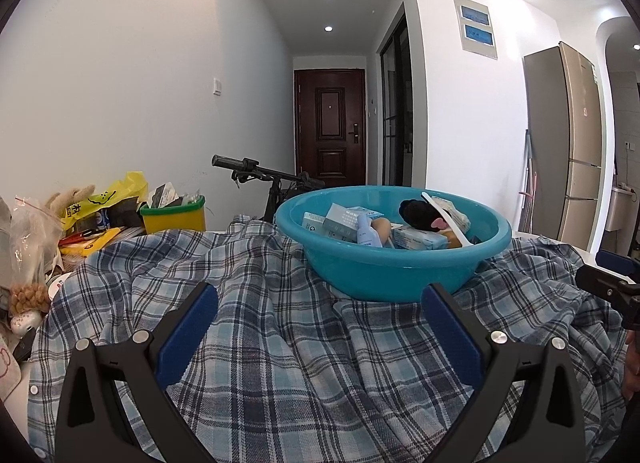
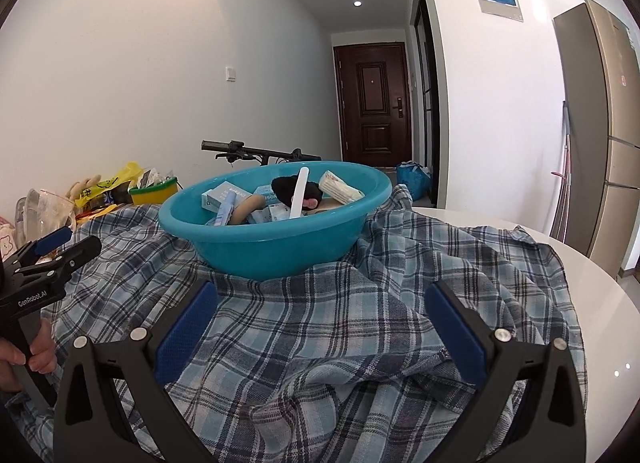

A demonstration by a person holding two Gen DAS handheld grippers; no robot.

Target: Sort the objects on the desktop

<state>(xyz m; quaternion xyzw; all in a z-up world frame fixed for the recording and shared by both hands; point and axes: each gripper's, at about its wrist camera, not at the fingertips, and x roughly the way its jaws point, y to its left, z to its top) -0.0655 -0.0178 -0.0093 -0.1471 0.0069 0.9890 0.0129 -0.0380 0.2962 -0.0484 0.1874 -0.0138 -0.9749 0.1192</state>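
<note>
Black grippers, blue-padded fingers [image 1: 188, 327]

"GenRobot.AI" is showing in white letters on the black left tool [image 2: 60, 247] at the left edge of the right wrist view; print on the yellow bag [image 1: 102, 199] and on the boxes in the basin [image 2: 276, 239] is staying too small to read

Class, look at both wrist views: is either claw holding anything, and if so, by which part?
Nothing is held. The left claw and right claw are both open above the plaid shirt, short of the teal basin.
</note>
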